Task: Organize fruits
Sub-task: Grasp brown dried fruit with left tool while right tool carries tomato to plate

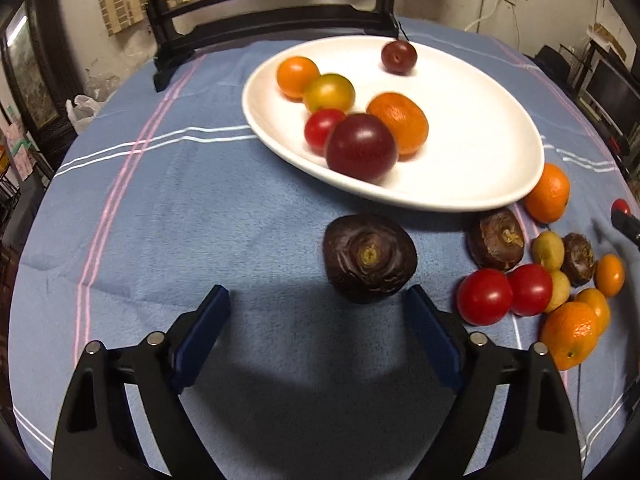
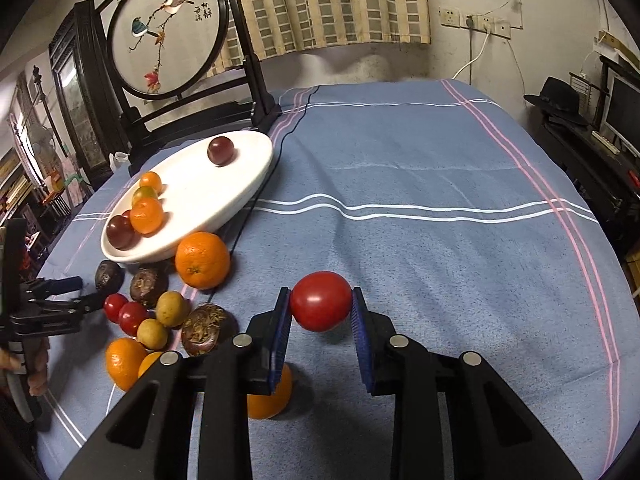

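A white oval plate holds oranges, small tomatoes and two dark plums. My left gripper is open and empty, just short of a dark wrinkled fruit on the blue cloth; it also shows at the left of the right wrist view. My right gripper is shut on a red tomato, held above the cloth to the right of the fruit pile. Loose fruit lies beside the plate: red tomatoes, oranges, brown wrinkled fruits, small yellow-green fruits.
A dark wooden stand with a round embroidered bird panel rises behind the plate. An orange lies under my right gripper. A black cord runs past the plate. The blue striped cloth stretches to the right; dark furniture stands beyond the table's edge.
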Motion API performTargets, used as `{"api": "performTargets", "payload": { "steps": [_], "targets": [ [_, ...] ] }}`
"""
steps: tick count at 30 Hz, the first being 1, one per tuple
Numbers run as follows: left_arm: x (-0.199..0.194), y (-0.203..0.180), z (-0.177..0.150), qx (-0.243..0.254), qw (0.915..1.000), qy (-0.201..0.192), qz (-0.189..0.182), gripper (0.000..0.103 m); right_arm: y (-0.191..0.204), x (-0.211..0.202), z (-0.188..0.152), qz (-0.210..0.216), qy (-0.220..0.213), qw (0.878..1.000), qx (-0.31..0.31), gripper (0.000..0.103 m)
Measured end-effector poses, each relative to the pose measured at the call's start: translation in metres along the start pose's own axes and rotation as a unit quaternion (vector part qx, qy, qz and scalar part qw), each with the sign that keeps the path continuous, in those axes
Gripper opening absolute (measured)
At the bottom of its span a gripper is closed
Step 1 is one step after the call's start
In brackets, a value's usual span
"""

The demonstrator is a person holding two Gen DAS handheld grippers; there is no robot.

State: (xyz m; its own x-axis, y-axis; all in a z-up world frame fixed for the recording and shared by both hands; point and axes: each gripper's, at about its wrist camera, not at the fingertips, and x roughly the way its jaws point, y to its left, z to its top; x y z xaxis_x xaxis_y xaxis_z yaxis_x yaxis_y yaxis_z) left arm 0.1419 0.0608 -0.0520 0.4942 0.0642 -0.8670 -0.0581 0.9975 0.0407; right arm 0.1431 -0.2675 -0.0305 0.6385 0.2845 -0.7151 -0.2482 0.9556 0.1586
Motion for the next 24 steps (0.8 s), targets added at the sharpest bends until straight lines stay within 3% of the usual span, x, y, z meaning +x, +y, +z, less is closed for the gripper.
{"api": "performTargets", "payload": {
  "steps": [5, 7, 9, 17, 21, 24],
  "targets": [
    [0.004, 0.0, 0.006, -0.006, 0.9998, -0.012, -0.012, 0.087, 0.001, 0.001, -0.001, 0.0, 0.004, 1.0, -0.002, 0.03],
    [0.006, -0.001, 0.009, 0.0, 0.9995, -0.022, -0.022, 0.076, 0.002, 0.002, -0.001, 0.0, 0.006, 1.0, -0.006, 0.03],
    [0.003, -0.005, 0.01, 0.007, 0.999, -0.032, -0.031, 0.047, 0.002, 0.003, 0.0, -0.002, 0.008, 1.0, -0.008, 0.03],
    [-0.017, 0.004, -0.002, -0.023, 0.9963, -0.03, -0.077, 0.046, 0.006, 0.005, -0.001, 0.003, 0.008, 1.0, -0.013, 0.03],
    [-0.04, 0.01, -0.006, -0.029, 0.9941, -0.054, -0.09, 0.046, 0.011, 0.0, 0.0, -0.007, -0.003, 1.0, -0.02, 0.03],
    [-0.055, 0.01, -0.003, -0.02, 0.9935, -0.066, -0.091, 0.046, 0.025, -0.011, 0.005, 0.009, -0.018, 0.999, -0.033, 0.03]
  ]
}}
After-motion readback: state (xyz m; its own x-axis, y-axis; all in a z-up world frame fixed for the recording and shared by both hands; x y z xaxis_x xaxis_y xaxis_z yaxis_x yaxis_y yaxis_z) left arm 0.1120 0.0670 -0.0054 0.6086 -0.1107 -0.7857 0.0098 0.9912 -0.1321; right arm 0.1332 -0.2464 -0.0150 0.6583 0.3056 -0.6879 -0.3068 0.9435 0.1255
